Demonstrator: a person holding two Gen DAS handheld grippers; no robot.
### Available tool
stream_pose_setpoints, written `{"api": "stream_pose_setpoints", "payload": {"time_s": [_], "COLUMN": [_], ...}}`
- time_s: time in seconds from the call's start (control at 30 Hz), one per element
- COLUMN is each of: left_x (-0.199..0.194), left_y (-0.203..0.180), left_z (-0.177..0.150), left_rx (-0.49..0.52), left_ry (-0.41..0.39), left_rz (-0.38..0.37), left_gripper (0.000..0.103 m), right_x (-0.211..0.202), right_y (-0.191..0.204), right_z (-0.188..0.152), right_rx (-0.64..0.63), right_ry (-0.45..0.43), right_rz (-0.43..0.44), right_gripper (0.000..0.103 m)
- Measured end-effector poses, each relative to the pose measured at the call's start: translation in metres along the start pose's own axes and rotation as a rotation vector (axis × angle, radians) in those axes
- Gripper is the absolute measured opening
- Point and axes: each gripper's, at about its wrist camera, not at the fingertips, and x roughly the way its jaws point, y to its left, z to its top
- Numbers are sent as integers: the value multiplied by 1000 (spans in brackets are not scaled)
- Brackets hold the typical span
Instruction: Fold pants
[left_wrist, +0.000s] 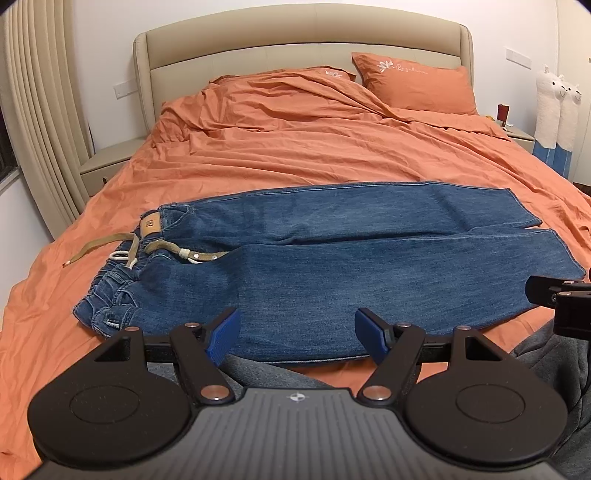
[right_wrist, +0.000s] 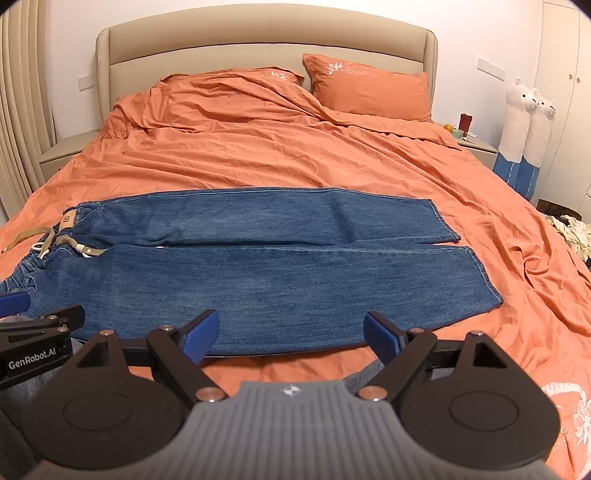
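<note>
Blue jeans lie flat across the orange bed, waist to the left, both leg hems to the right; they also show in the right wrist view. A tan belt trails from the waistband. My left gripper is open and empty, just in front of the near leg's lower edge. My right gripper is open and empty, in front of the same edge, further right. Part of the right gripper shows at the left view's right edge.
The orange duvet covers the bed, with pillows at the beige headboard. Nightstands stand on both sides. Two plush alpacas lean on the right wall. A heap of clothes lies to the right.
</note>
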Motion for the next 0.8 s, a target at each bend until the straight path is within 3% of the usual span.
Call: {"api": "stream_pose_setpoints", "payload": {"time_s": [0.8], "left_x": [-3], "left_y": [5], "left_z": [1], "left_rx": [-9], "left_ry": [-1], "left_rz": [-2], "left_gripper": [84], "right_x": [-1], "right_y": [1], "right_z": [2], "right_rx": [-1], "right_ry": [-5], "right_rz": [3], "right_gripper": [82]}}
